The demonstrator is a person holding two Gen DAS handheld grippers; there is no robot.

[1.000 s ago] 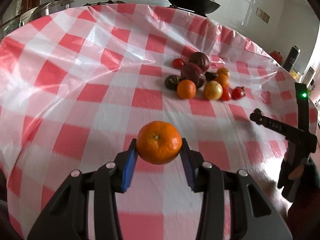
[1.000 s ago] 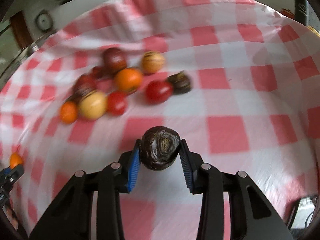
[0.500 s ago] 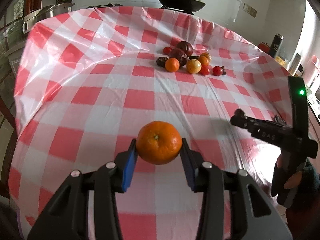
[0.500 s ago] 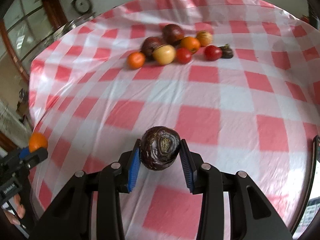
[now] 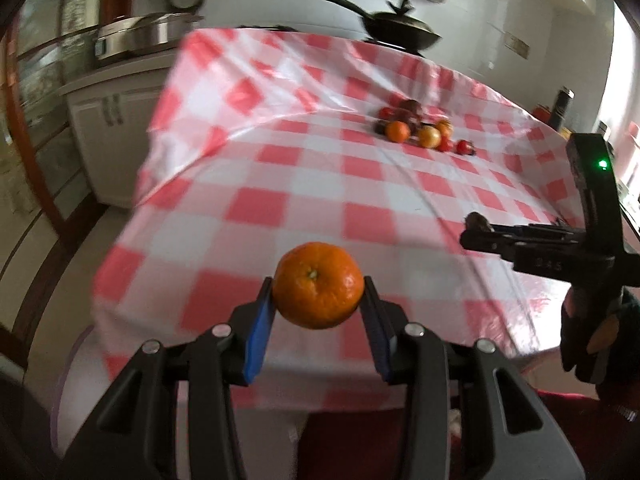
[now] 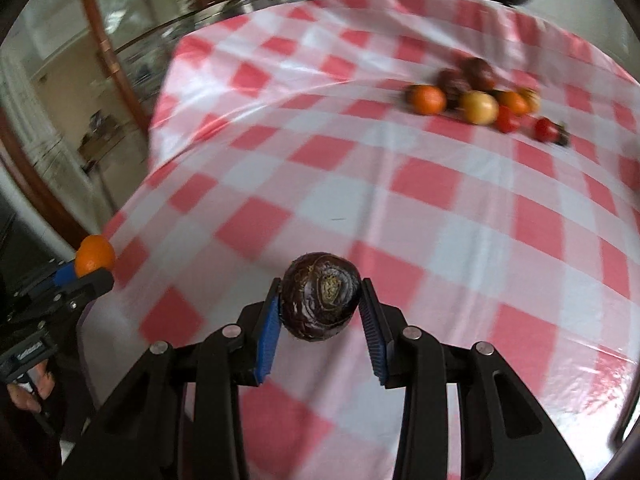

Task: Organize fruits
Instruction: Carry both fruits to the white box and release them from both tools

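My left gripper (image 5: 318,294) is shut on an orange mandarin (image 5: 319,285), held above the near edge of the red-and-white checked table (image 5: 320,184). My right gripper (image 6: 319,298) is shut on a dark wrinkled purple fruit (image 6: 319,295), also over the table's near part. Far across the cloth lies a cluster of several fruits (image 5: 420,128): oranges, a yellow one, dark purple ones and small red ones. The same fruit cluster (image 6: 480,98) shows at the upper right of the right wrist view. Each view shows the other gripper: the right gripper (image 5: 476,230) at the right edge, the left gripper (image 6: 94,264) at the left edge.
A black pan (image 5: 400,30) stands beyond the table's far edge. A steel pot (image 5: 148,36) sits on a white cabinet (image 5: 104,120) to the left. Dark bottles (image 5: 562,106) stand at the far right. The table's left edge drops to the floor (image 5: 52,248).
Both grippers have drawn back from the fruit cluster toward the table's near edge, each keeping its fruit. The cluster now looks smaller and farther away, and the floor and cabinet have come into view.
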